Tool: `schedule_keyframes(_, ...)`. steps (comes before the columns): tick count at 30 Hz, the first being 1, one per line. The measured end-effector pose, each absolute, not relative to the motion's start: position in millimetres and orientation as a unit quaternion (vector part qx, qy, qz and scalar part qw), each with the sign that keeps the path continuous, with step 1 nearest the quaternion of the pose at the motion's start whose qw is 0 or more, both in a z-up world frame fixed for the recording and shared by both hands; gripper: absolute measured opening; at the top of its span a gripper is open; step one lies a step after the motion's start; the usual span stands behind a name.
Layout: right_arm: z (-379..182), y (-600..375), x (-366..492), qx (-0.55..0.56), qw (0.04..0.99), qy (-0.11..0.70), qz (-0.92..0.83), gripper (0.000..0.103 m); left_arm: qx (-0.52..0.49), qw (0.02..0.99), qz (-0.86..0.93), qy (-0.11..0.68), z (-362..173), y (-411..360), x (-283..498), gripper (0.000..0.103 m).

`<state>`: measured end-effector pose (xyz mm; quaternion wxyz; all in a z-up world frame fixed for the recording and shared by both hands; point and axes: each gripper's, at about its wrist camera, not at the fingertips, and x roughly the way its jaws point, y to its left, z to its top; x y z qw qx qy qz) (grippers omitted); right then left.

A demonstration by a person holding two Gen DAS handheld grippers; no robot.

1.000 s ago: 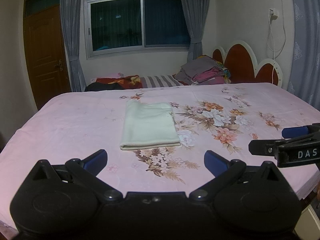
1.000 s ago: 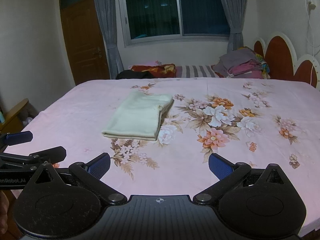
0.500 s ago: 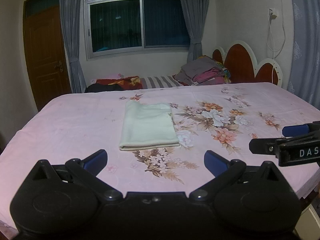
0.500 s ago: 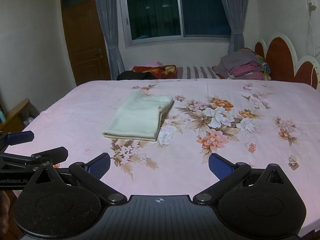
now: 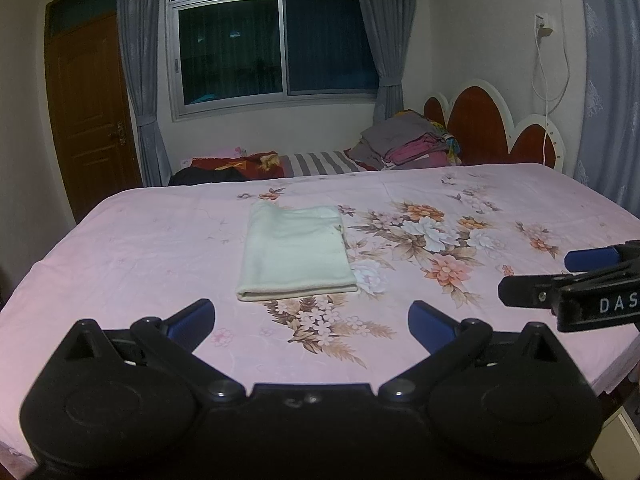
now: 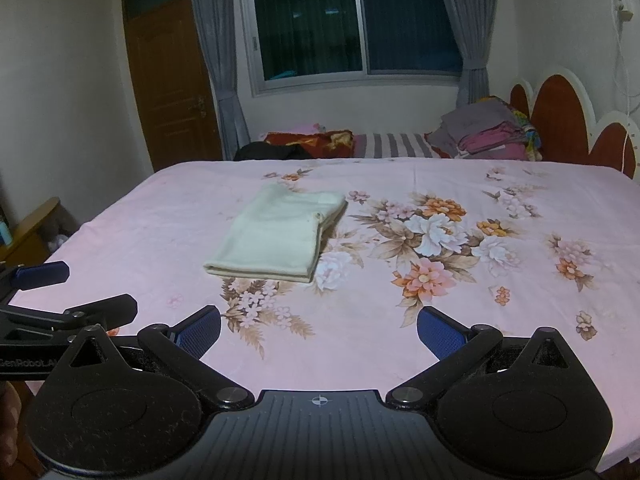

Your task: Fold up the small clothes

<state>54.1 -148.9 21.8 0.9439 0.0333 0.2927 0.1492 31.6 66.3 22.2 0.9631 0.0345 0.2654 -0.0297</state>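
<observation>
One pale cream garment [image 5: 294, 254] lies folded into a neat rectangle on the pink floral bed sheet [image 5: 460, 200], its thick doubled edge toward me and a looser layered edge at the far end; it sits left of the big printed flowers, well apart from both my tools; my left tool [image 5: 310, 318] hovers over the near edge of the bed with its blue pads spread wide and nothing between them; my right tool [image 6: 318, 328] is likewise spread and empty. From the left wrist view the garment looks square-on, and my right tool shows at the right margin; from the right wrist view the garment [image 6: 280, 234] appears skewed, its open side layers visible, and a wooden piece [image 6: 34, 224] beside the bed shows at the left.
</observation>
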Motion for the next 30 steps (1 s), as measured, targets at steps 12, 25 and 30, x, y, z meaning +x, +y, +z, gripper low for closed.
schedule_keyframes(12,21.9,-149.9,55.8,0.031,0.943,0.293,0.152,0.103,0.036,0.963,-0.03,0.266,22.3,66.0,32.5,0.103)
schedule_keyframes(25,21.1,-152.3,57.3,0.031,0.943,0.294,0.154,0.103,0.039,0.963,-0.026,0.266,18.9,64.2,34.1,0.103)
schedule_keyframes(30,21.2,-151.8,57.3,0.031,0.943,0.294,0.155,0.103,0.034,0.962,-0.026,0.268,17.2,63.5,34.3,0.103)
